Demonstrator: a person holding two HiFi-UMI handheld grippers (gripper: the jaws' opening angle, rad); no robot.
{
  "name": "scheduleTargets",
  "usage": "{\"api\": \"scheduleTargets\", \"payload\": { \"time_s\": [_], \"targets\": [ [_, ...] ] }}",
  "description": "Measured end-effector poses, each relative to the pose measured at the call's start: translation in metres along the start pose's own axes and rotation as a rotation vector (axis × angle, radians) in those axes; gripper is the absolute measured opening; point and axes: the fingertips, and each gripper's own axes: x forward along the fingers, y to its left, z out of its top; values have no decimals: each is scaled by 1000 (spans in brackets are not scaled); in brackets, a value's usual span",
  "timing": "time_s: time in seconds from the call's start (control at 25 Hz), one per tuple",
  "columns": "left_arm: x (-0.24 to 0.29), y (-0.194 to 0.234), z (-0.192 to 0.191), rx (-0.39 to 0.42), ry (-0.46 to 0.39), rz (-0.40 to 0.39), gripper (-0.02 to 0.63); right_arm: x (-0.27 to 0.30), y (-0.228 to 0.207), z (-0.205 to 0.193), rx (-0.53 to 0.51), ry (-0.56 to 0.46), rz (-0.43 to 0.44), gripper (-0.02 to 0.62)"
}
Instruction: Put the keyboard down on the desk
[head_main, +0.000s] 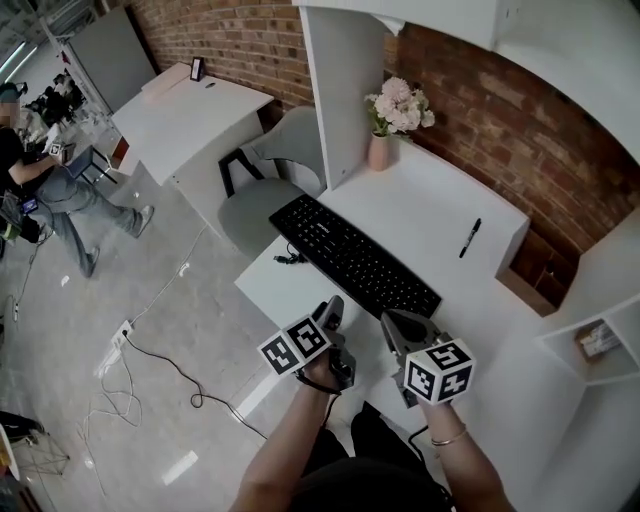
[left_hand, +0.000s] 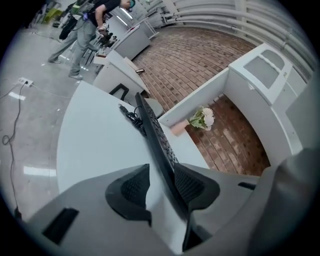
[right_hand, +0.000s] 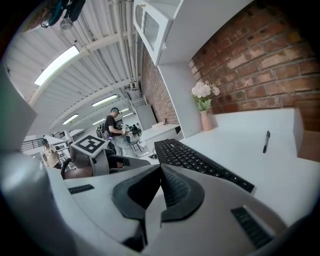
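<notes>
The left gripper (left_hand: 157, 182) had its jaws standing wide apart. The near long edge of the black keyboard (left_hand: 152, 135) ran between them, and a strip of white desk showed between the keyboard and one pad, so nothing was clamped. The right gripper (right_hand: 160, 172) hovered just beside it with its jaws drawn together and nothing between them.

In the head view both tools sat at the desk's near edge. The left gripper (head_main: 333, 308) was at the keyboard's front side and the right gripper (head_main: 398, 325) was close to its right-hand end. The keyboard (head_main: 350, 255) lay flat and diagonal on the white desk (head_main: 430, 215). A dark cable (head_main: 290, 258) was bunched at its far left end, near the desk's corner.

Beyond the keyboard a black marker pen (head_main: 470, 237) lay alone on the desktop, well apart from the keys. At the back, where a white partition met the brick wall (head_main: 480, 110), a slim pink vase (head_main: 379, 152) stood upright holding a bunch of pale pink and white flowers (head_main: 398, 105).

To the right of the desk an open white compartment (head_main: 570, 358) held one small brownish object (head_main: 598, 340) (too small to identify). A grey chair (head_main: 265, 195) stood off the desk's left side, tucked against the partition.
</notes>
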Motion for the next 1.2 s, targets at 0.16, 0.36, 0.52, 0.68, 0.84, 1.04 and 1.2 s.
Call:
{"api": "scheduleTargets", "payload": {
  "time_s": [0.16, 0.36, 0.52, 0.68, 0.84, 1.04, 1.2],
  "targets": [
    [-9, -5, 6, 115, 31, -28, 153, -4, 6, -4, 7, -14, -46, 5],
    [-21, -19, 13, 279, 68, -83, 146, -10, 15, -7, 19, -36, -99, 5],
    [-31, -29, 19, 414, 81, -128, 141, -15, 24, -10, 29, -56, -133, 5],
    [-46, -40, 21, 531, 94, -176, 133, -19, 36, -13, 34, -73, -163, 5],
    [-63, -47, 19, 641, 111, -218, 118, -24, 47, -16, 39, -101, -189, 5],
    [-82, -48, 17, 708, 141, -265, 118, -32, 58, -19, 46, -135, -227, 5],
    [-97, -43, 16, 758, 148, -280, 95, -37, 68, -21, 38, -157, -247, 5]
  ]
}}
